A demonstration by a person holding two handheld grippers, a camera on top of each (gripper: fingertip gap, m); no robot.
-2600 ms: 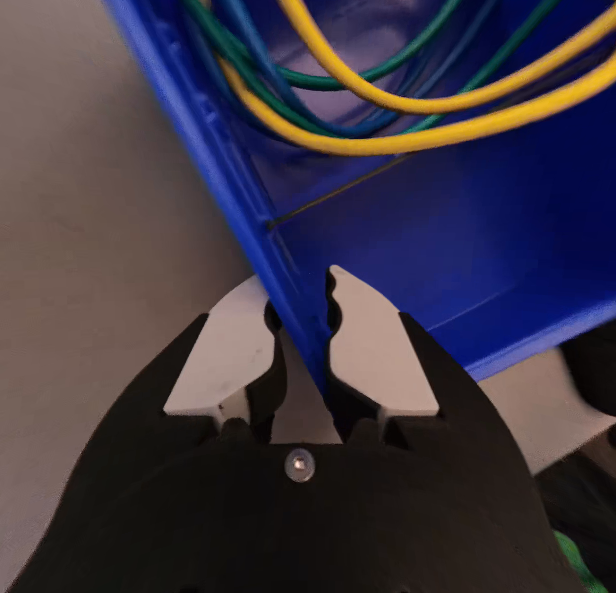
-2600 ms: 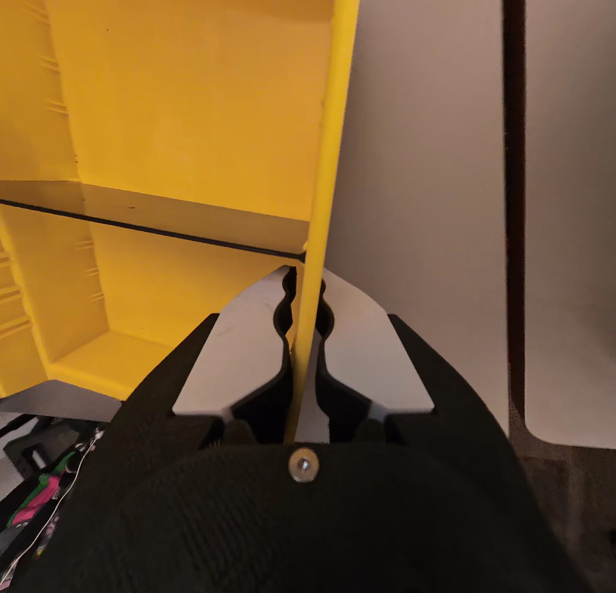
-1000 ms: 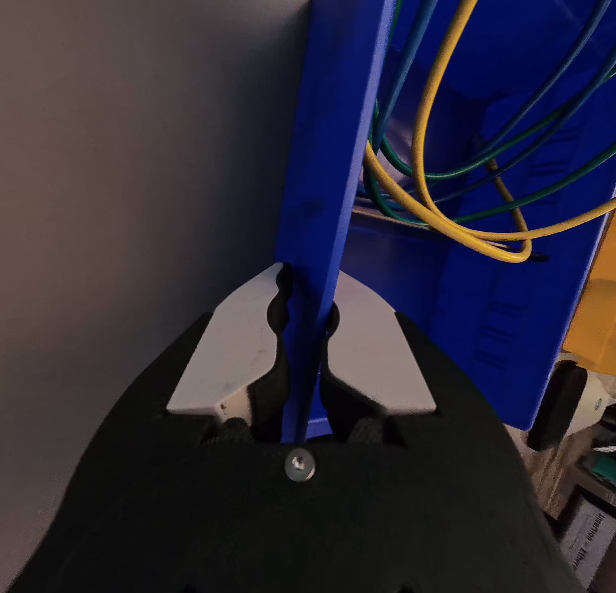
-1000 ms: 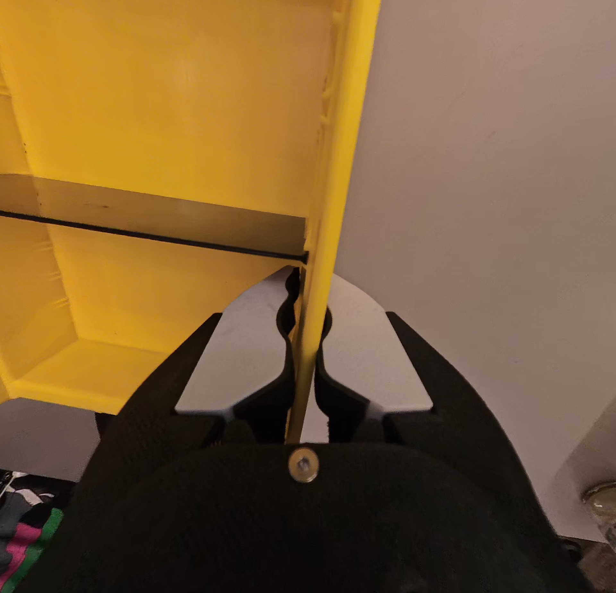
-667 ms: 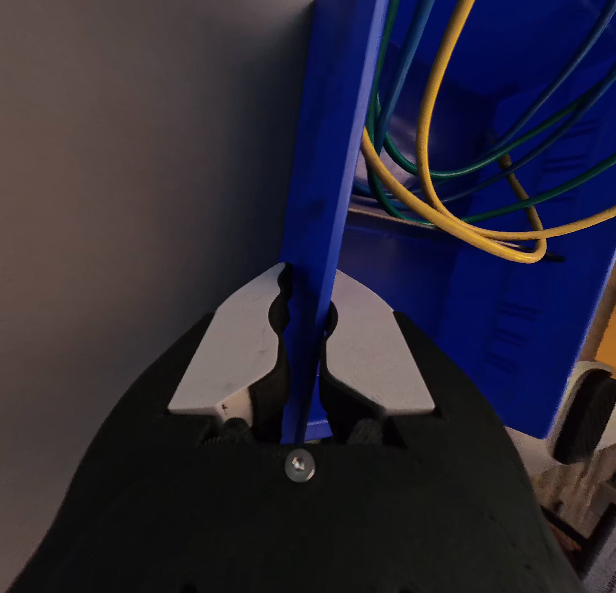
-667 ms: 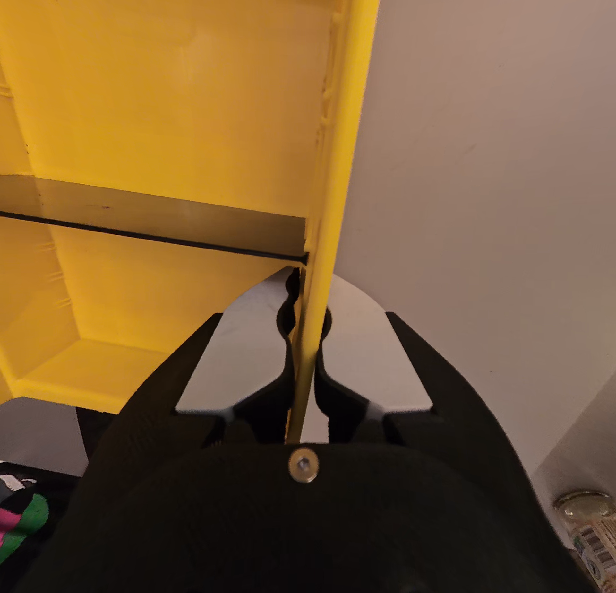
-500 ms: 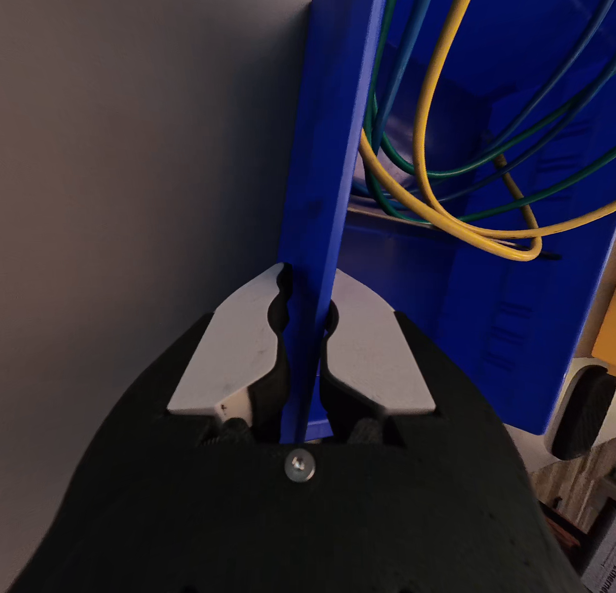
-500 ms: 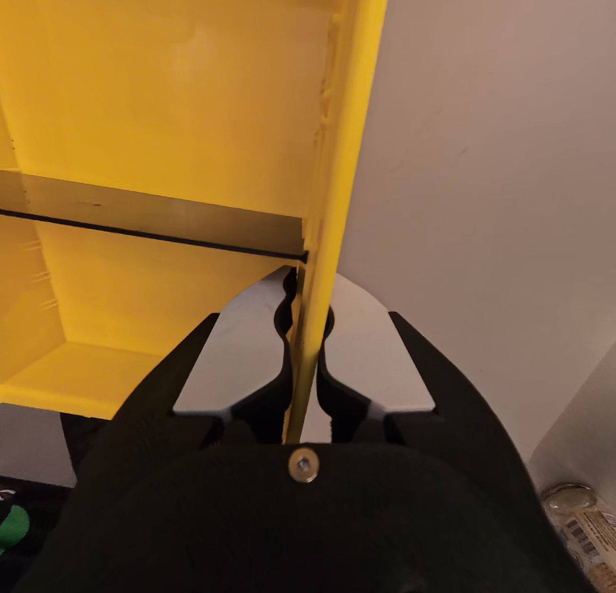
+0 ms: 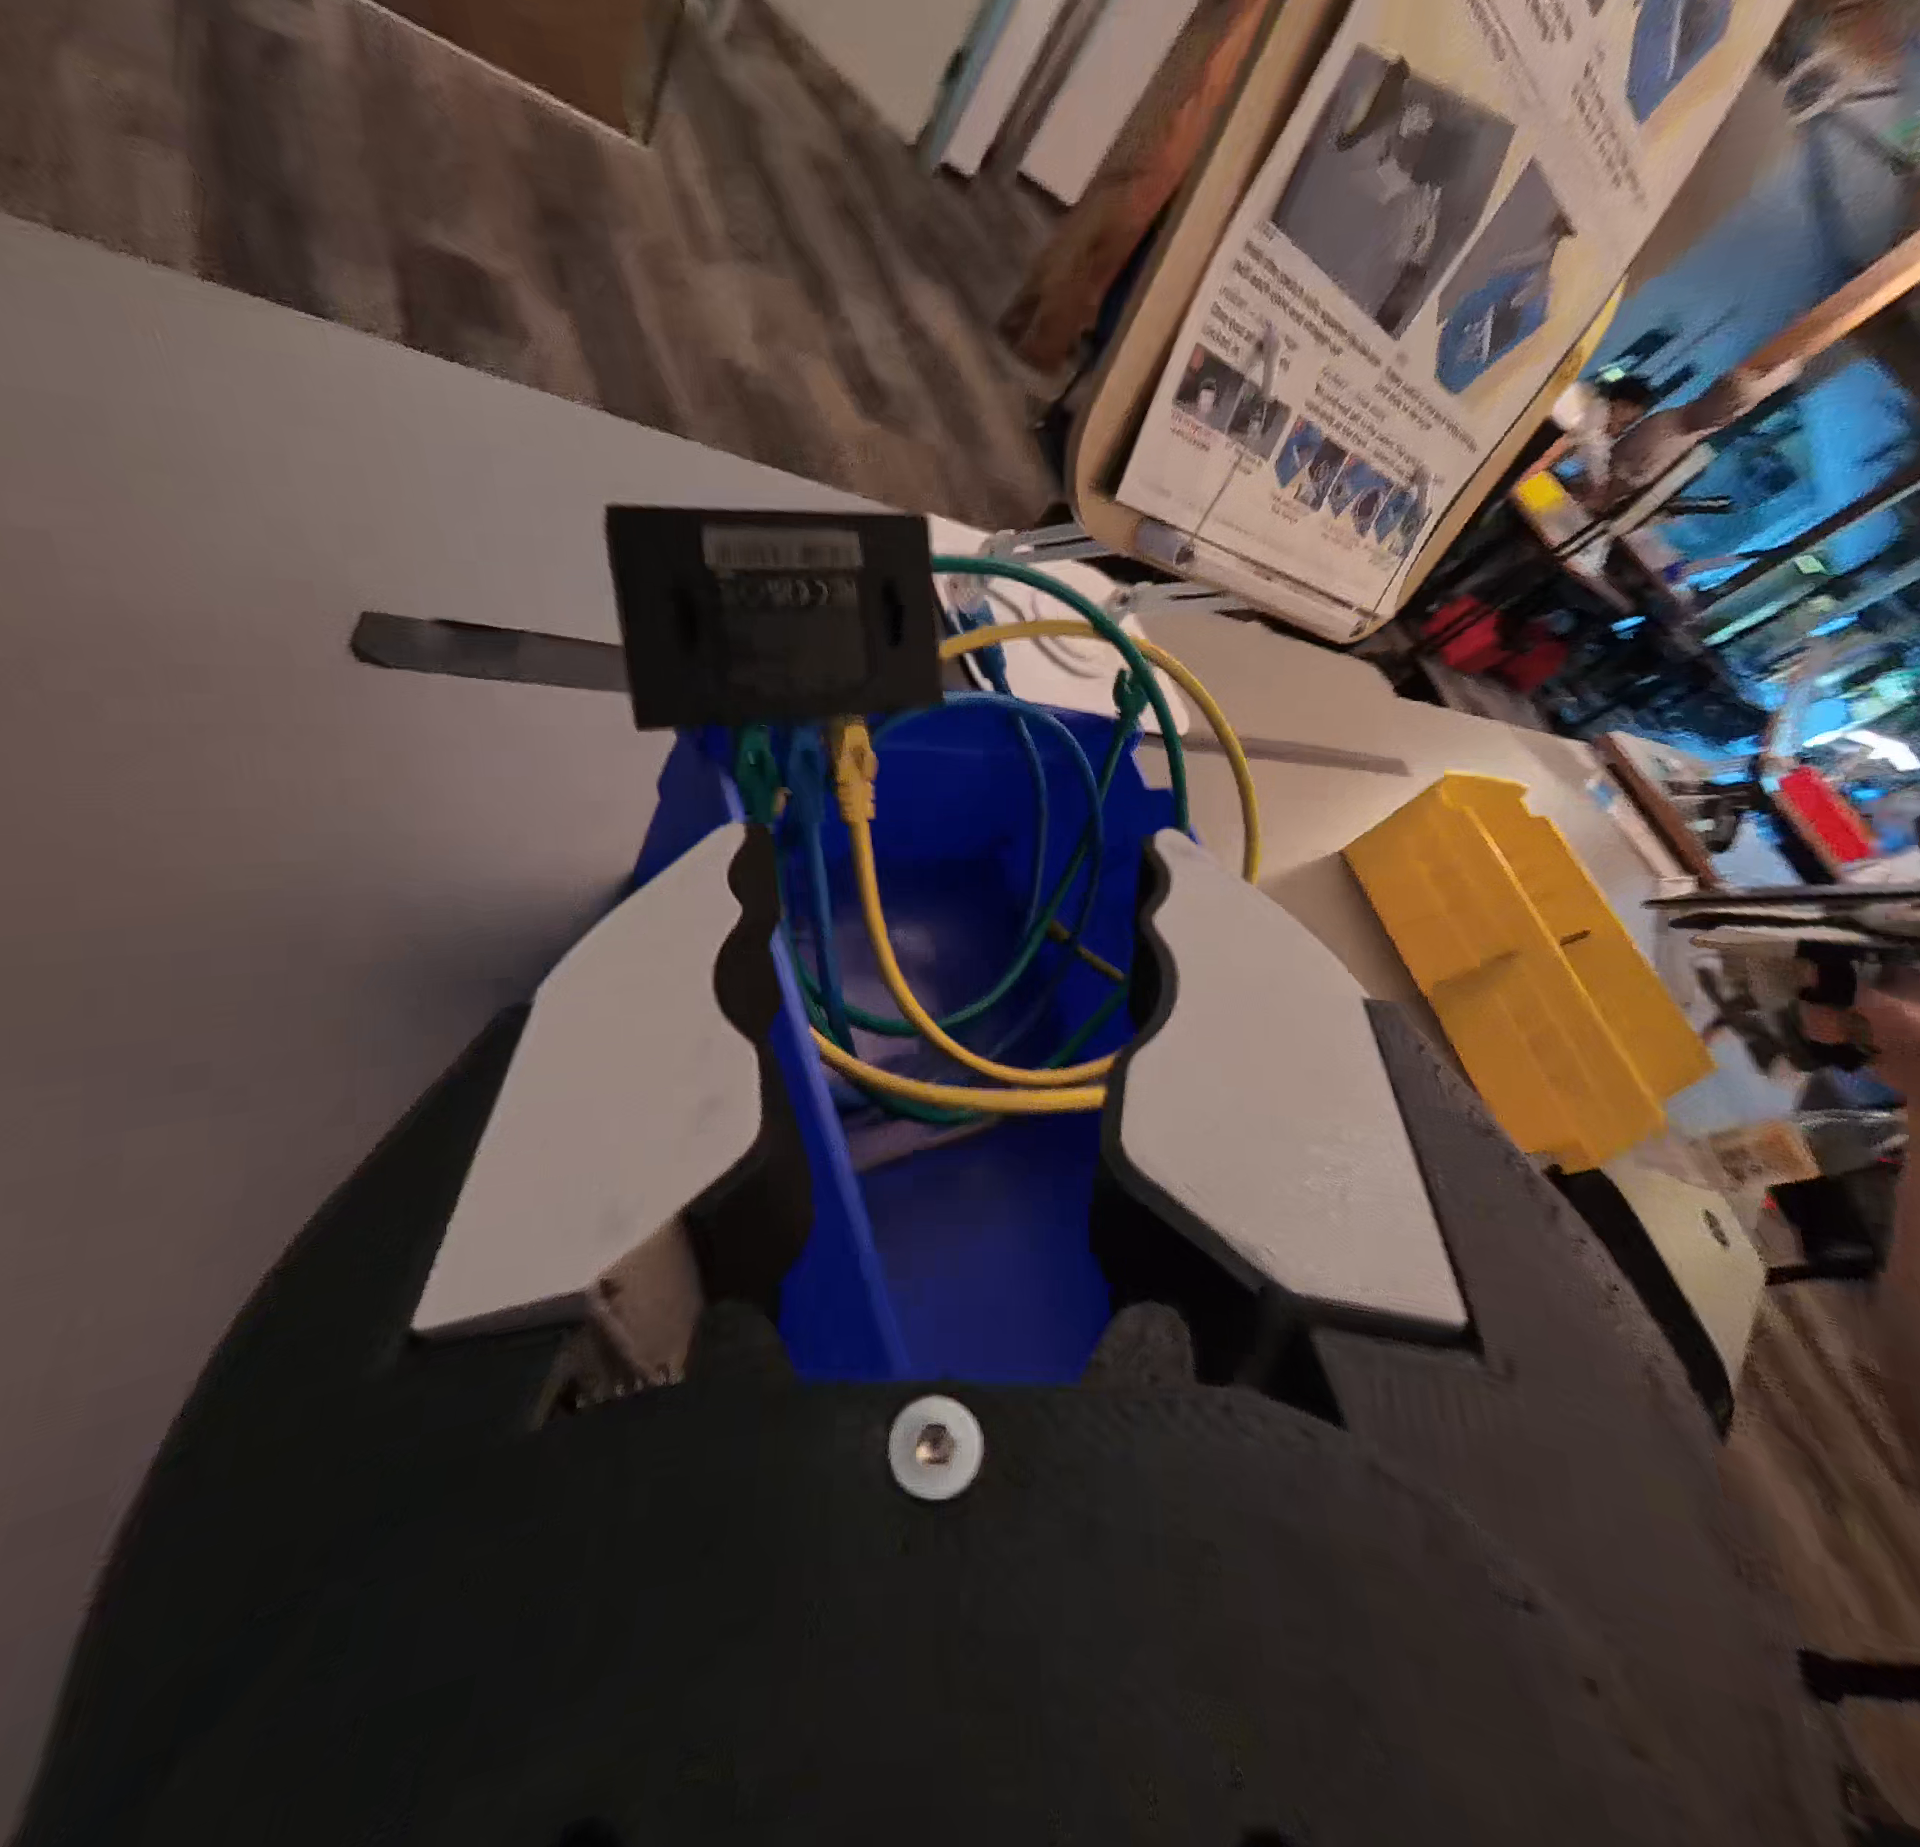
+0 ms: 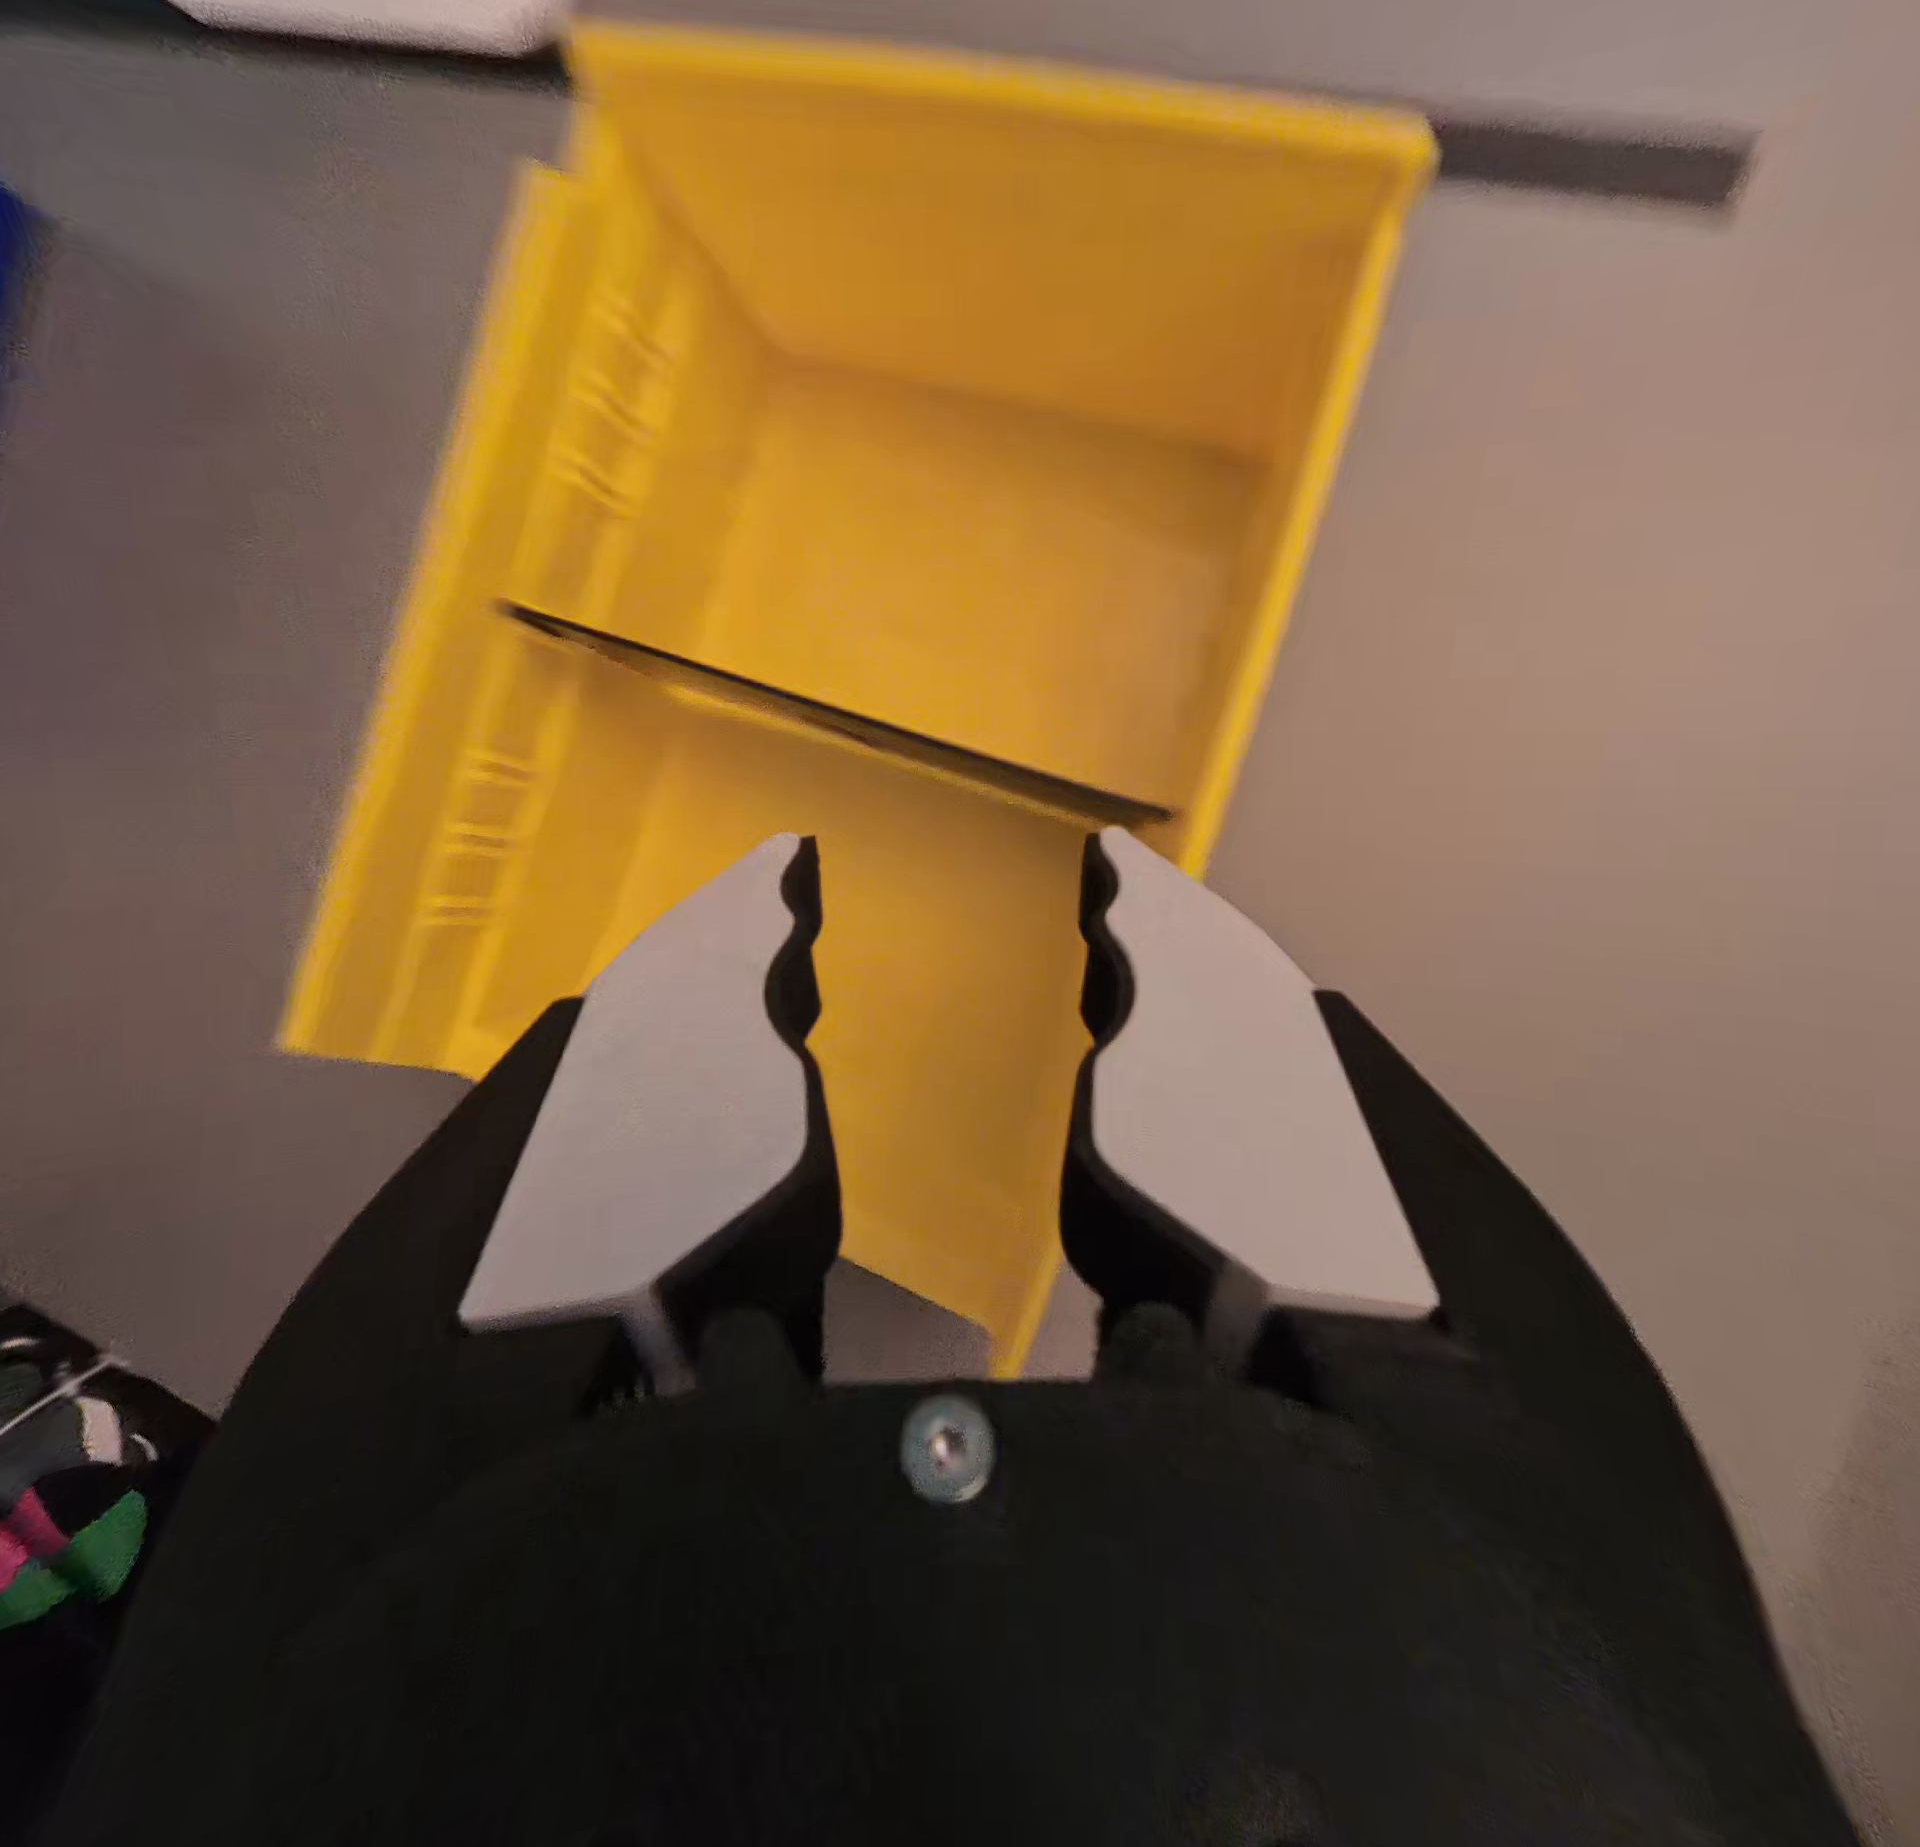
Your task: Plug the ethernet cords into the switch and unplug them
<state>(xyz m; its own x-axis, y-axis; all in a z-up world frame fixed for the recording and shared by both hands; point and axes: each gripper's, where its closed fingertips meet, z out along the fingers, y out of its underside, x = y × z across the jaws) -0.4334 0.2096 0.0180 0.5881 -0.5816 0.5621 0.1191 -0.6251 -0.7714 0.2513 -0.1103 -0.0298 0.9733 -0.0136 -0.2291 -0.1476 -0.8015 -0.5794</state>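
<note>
1. My left hand-held gripper (image 9: 945,862) is spread wide and holds nothing; the near left wall of the blue bin (image 9: 935,1267) runs up between its fingers, close to the left finger, and I cannot tell whether they touch.
2. The switch (image 9: 774,613), a flat black box, sits at about 12 o'clock from that gripper, at the far end of the blue bin, label side facing me. I judge it is set there so the ports face down toward the bin and the slack drops inside.
3. Three ethernet cords seem plugged in side by side: a green cord (image 9: 756,779), a blue cord (image 9: 805,774) and a yellow cord (image 9: 854,763). Their loops hang into the bin, which keeps them off the bench (image 9: 260,654).
4. My right hand-held gripper (image 10: 948,852) is also well open and empty, hovering over the near half of the yellow bin (image 10: 1018,363).
5. A dark divider (image 10: 831,722) crosses that bin just beyond my fingertips; both compartments look bare. It lies at roughly 3 o'clock from the blue bin in the left wrist view, well apart from the switch.
6. With three plugs apparently seated, I judge unplugging is what remains.
</note>
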